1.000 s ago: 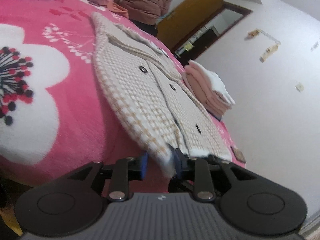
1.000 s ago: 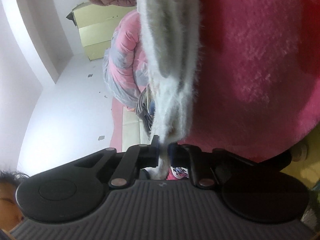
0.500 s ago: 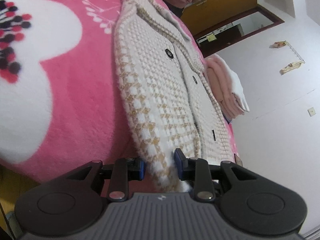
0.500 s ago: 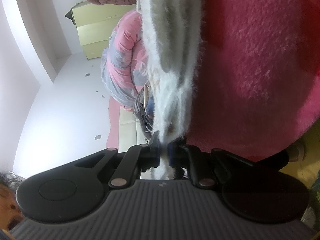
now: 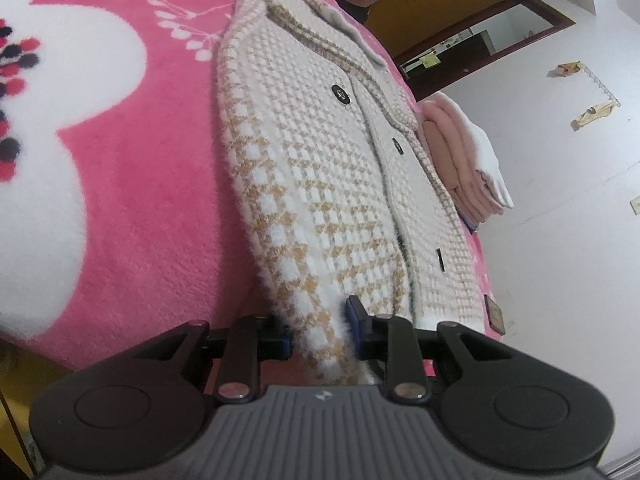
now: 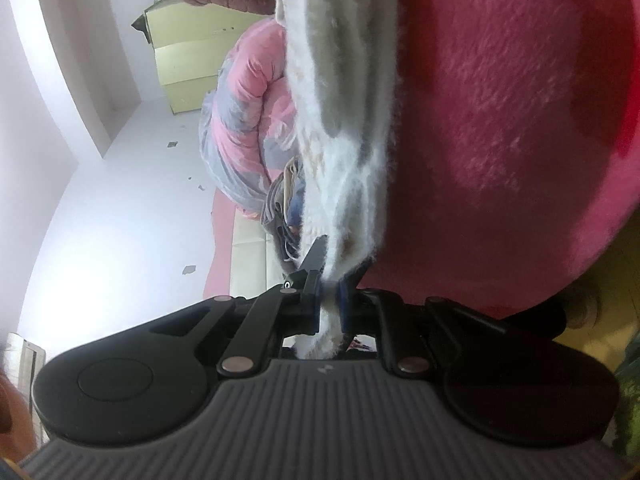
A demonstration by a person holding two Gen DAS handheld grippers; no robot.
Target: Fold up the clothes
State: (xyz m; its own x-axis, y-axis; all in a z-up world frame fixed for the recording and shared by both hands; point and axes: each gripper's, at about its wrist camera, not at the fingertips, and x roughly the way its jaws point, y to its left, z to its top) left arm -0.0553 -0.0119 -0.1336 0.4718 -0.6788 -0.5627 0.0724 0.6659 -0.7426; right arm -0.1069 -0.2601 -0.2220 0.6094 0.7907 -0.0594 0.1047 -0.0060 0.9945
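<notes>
Cardigan [image 5: 320,184], cream and tan check knit with dark buttons [image 5: 341,93], lies flat on the pink blanket [image 5: 140,208] of the bed, hem toward the cameras.

Left gripper [image 5: 320,334]: the jaws are closing, with the fuzzy hem corner of the cardigan between the two blue pads [image 5: 354,316]. A narrow gap shows on each side of the fabric, so the pads do not yet press it.

Right gripper [image 6: 330,300]: the jaws stand narrow and are opening. A thin bunch of the white fuzzy hem [image 6: 340,128] runs between the pads [image 6: 310,280], which touch it on both sides. This view is rolled sideways, so the blanket fills its right half.

Beyond the cardigan's far edge, in the left wrist view, a stack of folded pink and white cloths [image 5: 460,160] rests on the bed. Behind it stand a white wall [image 5: 560,220] and a dark-framed doorway [image 5: 480,36]. In the right wrist view a pink and grey bundle [image 6: 244,128] lies past the hem.
</notes>
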